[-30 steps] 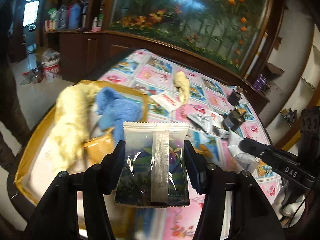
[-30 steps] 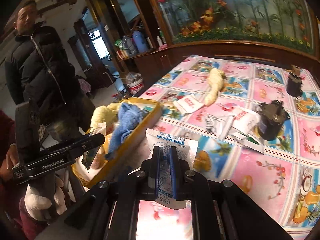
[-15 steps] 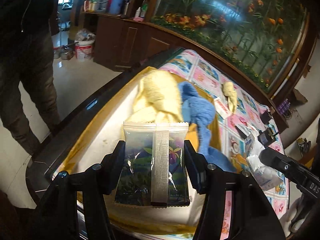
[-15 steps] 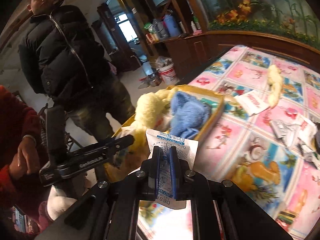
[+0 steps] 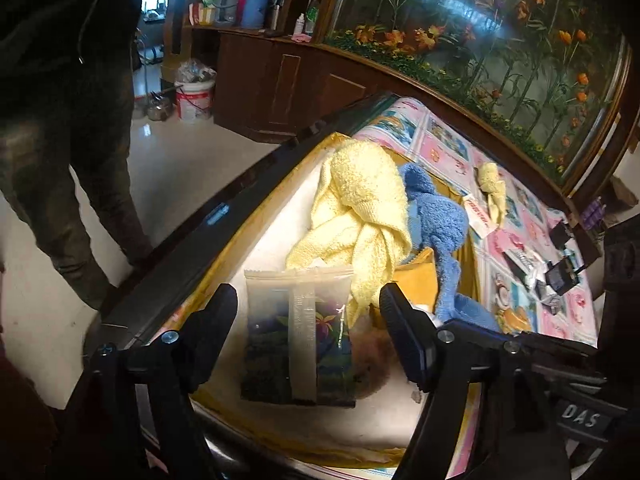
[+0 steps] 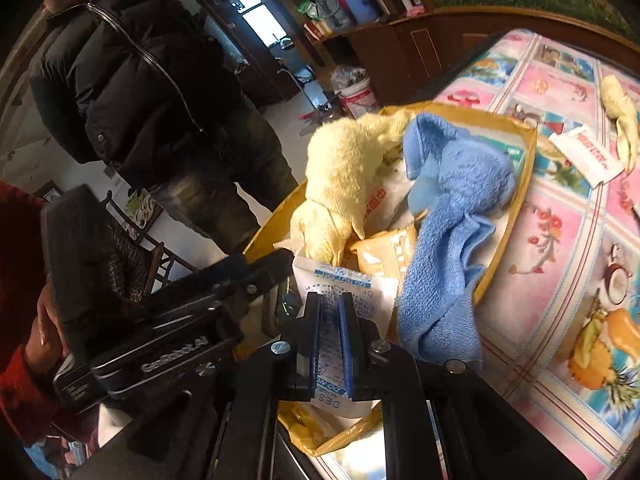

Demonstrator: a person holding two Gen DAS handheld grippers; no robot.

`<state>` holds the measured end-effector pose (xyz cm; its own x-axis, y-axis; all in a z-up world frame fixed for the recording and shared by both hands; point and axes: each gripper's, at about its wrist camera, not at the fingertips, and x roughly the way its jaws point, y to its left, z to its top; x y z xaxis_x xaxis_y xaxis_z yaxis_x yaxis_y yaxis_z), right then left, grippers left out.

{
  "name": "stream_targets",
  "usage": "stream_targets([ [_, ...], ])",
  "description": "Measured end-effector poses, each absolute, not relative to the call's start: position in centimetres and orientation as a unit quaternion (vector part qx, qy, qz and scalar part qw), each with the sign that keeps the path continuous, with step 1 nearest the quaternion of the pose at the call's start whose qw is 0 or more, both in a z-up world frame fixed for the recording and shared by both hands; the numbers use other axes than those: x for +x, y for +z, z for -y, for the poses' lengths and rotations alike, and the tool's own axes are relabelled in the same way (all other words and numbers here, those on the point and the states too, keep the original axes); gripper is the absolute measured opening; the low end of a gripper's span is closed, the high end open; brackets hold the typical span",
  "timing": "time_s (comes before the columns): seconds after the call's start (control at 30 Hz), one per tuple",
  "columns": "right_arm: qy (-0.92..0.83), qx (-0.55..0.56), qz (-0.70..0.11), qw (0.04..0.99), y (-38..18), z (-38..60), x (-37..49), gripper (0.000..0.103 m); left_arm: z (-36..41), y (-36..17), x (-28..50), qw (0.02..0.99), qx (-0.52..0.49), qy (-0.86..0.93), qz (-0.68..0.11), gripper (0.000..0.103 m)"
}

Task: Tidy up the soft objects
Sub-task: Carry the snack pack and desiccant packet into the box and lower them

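Plastic packet [image 5: 298, 336] lies released in the yellow box [image 5: 256, 216] between the spread left gripper [image 5: 308, 328], while a white sachet [image 6: 340, 300], pinched by the right gripper [image 6: 330, 344], is judged due next.

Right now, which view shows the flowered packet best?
The left wrist view: the flowered packet lies face-on in the yellow tray, between the open fingers of the left hand-held gripper. In the right wrist view that hand-held gripper blocks it almost entirely.
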<state>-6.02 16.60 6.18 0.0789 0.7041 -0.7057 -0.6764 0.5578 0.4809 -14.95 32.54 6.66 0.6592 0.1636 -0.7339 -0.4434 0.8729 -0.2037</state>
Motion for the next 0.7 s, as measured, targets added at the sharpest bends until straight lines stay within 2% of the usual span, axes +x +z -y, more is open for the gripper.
stream_targets([
  [0.2,0.466,0.011,-0.492,0.735,5.5,-16.8,-6.2,0.014,-32.1,7.4,-15.1,0.894,-0.142,0.212,-0.367,0.078],
  [0.27,0.468,0.007,-0.482,0.741,6.0,-16.7,-6.5,0.019,-32.0,7.4,-15.1,0.894,-0.134,0.219,-0.367,0.078],
  [0.33,0.468,0.004,-0.471,0.748,6.6,-17.0,-6.9,0.032,-31.9,7.5,-15.0,0.893,-0.131,0.221,-0.369,0.078],
  [0.37,0.468,0.004,-0.467,0.750,6.9,-16.9,-7.0,0.033,-31.8,7.5,-14.9,0.893,-0.132,0.221,-0.369,0.078],
  [0.5,0.466,0.005,-0.460,0.756,7.6,-16.5,-7.1,0.034,-31.7,7.6,-15.0,0.893,-0.131,0.221,-0.370,0.078],
  [0.7,0.456,0.018,-0.455,0.765,8.2,-14.7,-6.6,0.042,-30.7,8.3,-15.5,0.896,-0.124,0.220,-0.366,0.078],
])
